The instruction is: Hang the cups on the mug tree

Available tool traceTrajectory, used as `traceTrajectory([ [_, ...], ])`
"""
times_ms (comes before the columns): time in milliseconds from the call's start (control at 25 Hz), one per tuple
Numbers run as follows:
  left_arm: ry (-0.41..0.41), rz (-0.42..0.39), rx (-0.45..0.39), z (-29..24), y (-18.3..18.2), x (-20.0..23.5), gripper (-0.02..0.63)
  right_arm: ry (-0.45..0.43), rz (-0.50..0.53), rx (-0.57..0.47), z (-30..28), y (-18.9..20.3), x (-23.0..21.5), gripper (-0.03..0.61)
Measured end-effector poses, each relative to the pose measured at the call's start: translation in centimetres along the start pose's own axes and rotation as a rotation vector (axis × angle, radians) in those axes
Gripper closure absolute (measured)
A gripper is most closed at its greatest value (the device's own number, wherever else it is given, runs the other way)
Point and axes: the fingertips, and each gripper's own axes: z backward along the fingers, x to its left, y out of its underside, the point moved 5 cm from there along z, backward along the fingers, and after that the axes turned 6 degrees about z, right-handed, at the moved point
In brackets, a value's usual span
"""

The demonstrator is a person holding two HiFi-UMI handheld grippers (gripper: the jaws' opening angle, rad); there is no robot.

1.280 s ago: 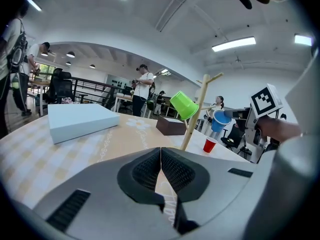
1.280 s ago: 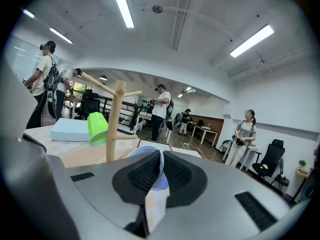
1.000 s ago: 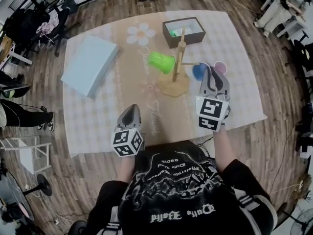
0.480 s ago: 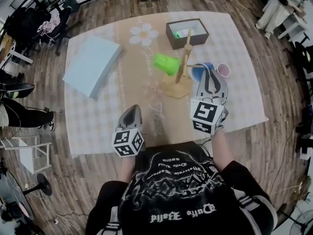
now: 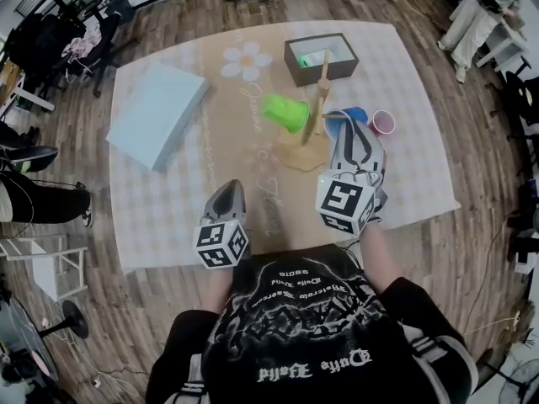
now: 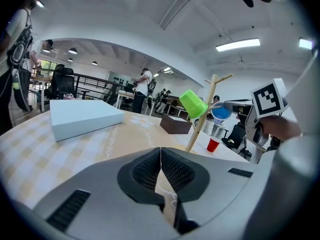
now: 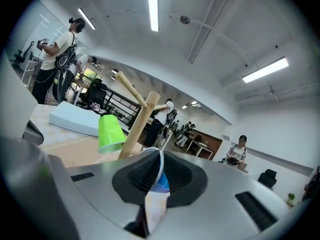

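Right tool [image 5: 351,135], jaws just easing, pinches the blue cup [image 5: 354,114] by its rim at the tree's [image 5: 319,91] 3 o'clock: best seat it fully there before letting go; left tool [image 5: 226,192] is shut, empty.

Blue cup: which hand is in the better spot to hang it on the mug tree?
The right. The right gripper pinches the blue cup by its rim, close beside the mug tree. The left gripper is shut, empty, and back near the table's near edge.
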Motion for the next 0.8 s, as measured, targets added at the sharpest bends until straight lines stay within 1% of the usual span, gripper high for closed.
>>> traceTrajectory([
  [120, 0.009, 0.024, -0.005, -0.3, -0.1, -0.3, 0.591, 0.0, 0.018, -0.003, 0.0, -0.2, 0.2, 0.541],
  [360, 0.033, 0.007, 0.004, -0.7, 0.4, -1.4, 0.592, -0.002, 0.033, -0.018, 0.2, -0.3, 0.6, 0.538],
  [520, 0.034, 0.024, 0.002, -0.6, 0.3, -1.3, 0.592, -0.012, 0.046, -0.03, 0.4, -0.8, 1.1, 0.534],
  [800, 0.037, 0.023, -0.004, -0.6, 0.3, -1.5, 0.591, -0.034, 0.051, -0.043, 0.7, -1.0, 1.8, 0.526],
])
